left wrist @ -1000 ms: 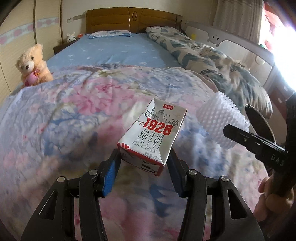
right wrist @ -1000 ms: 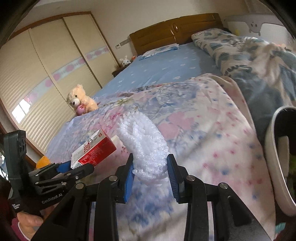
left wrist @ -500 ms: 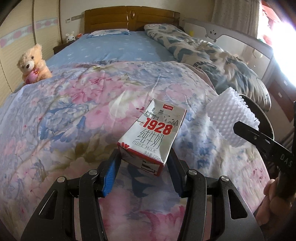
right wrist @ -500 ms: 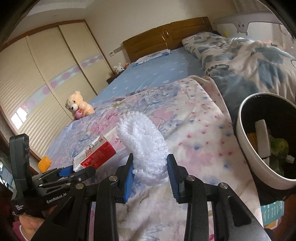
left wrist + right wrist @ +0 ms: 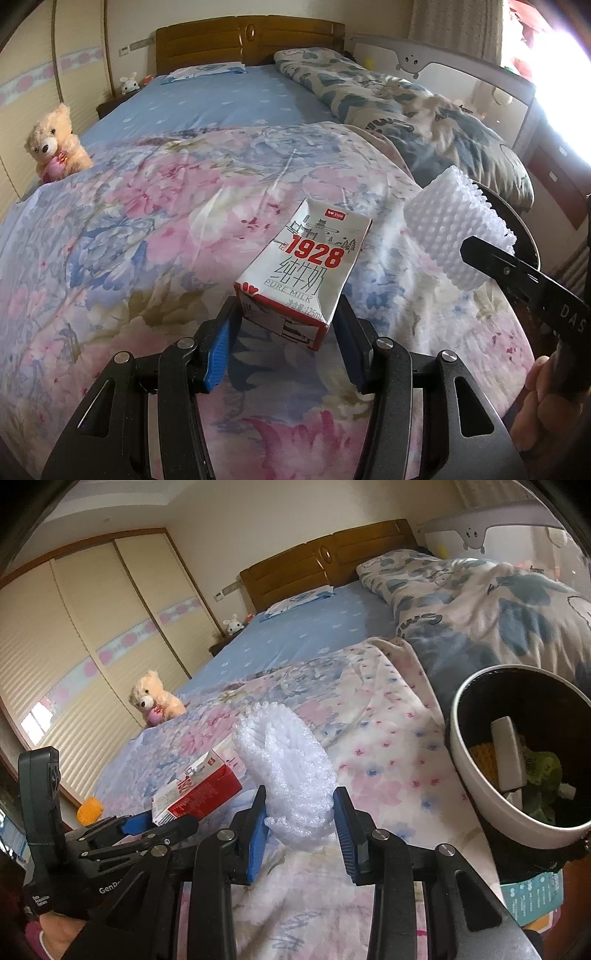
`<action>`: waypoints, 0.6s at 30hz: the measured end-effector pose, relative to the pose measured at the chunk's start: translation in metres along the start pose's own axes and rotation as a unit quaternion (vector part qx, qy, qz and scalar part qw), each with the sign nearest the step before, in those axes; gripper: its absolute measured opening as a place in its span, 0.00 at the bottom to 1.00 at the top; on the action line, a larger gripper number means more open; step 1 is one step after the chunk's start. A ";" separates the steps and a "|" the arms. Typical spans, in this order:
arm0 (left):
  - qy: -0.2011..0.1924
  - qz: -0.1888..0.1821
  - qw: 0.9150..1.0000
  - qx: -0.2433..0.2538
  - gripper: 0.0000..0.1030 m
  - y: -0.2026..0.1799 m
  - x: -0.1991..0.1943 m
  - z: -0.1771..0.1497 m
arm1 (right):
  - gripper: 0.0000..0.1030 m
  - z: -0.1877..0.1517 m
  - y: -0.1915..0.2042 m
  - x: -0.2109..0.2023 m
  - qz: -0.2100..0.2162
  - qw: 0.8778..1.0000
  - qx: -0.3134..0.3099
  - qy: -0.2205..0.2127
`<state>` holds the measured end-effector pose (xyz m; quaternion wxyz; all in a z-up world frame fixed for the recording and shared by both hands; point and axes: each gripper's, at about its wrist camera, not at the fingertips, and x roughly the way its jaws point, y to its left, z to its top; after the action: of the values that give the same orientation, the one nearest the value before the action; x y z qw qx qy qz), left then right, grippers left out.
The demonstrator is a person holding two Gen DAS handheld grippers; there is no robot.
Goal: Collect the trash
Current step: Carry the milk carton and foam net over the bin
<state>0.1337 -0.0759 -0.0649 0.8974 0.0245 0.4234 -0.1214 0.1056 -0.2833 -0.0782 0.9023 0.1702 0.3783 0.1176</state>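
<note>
Bedroom scene, read from left to right. At far left a sliding wardrobe point(image 5: 85, 657) lines the wall; before it a plush teddy bear point(image 5: 55, 142) sits on the edge of the bed, clutching something pink. A small orange object point(image 5: 89, 808) shows low down by the bed's side; what it is cannot be told. A floral quilt point(image 5: 155, 229) in pink and blue covers the near half of the bed, with a blue sheet point(image 5: 207, 103) and a wooden headboard point(image 5: 249, 38) beyond.

Left gripper point(image 5: 286, 325): jaws set at a middling width, blue pads pressed against both sides of a milk carton point(image 5: 303, 273), white and red, marked "1928" and "PURE MILK". The carton is held clear above the quilt, its printed face tilted upward.

Right gripper point(image 5: 300, 814): jaws somewhat narrower, closed on a white foam net sleeve point(image 5: 286, 768), which bulges up and forward from between the pads. It too is held above the quilt, just to the right of the carton.

Farther right, a rolled patterned duvet point(image 5: 399, 110) lies along the bed. At far right stands a white-rimmed trash bin point(image 5: 491, 775) with a dark lining, just off the bed's edge, already holding a pale flat piece, something yellow and green scraps. The bin lies near the foam sleeve but apart from it.
</note>
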 end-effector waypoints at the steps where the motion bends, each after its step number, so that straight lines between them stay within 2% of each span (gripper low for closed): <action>1: 0.000 0.000 1.000 0.002 0.49 -0.002 0.000 0.000 | 0.33 0.000 -0.002 -0.001 0.000 1.000 0.002 0.000; 18: -0.004 -0.028 0.999 0.033 0.49 -0.041 -0.001 0.007 | 0.33 -0.006 -0.029 -0.023 -0.018 0.999 0.025 -0.009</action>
<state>0.1281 -0.1163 -0.0571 0.8940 0.0420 0.4162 -0.1607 0.0876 -0.3160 -0.0785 0.9032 0.1867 0.3757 0.0904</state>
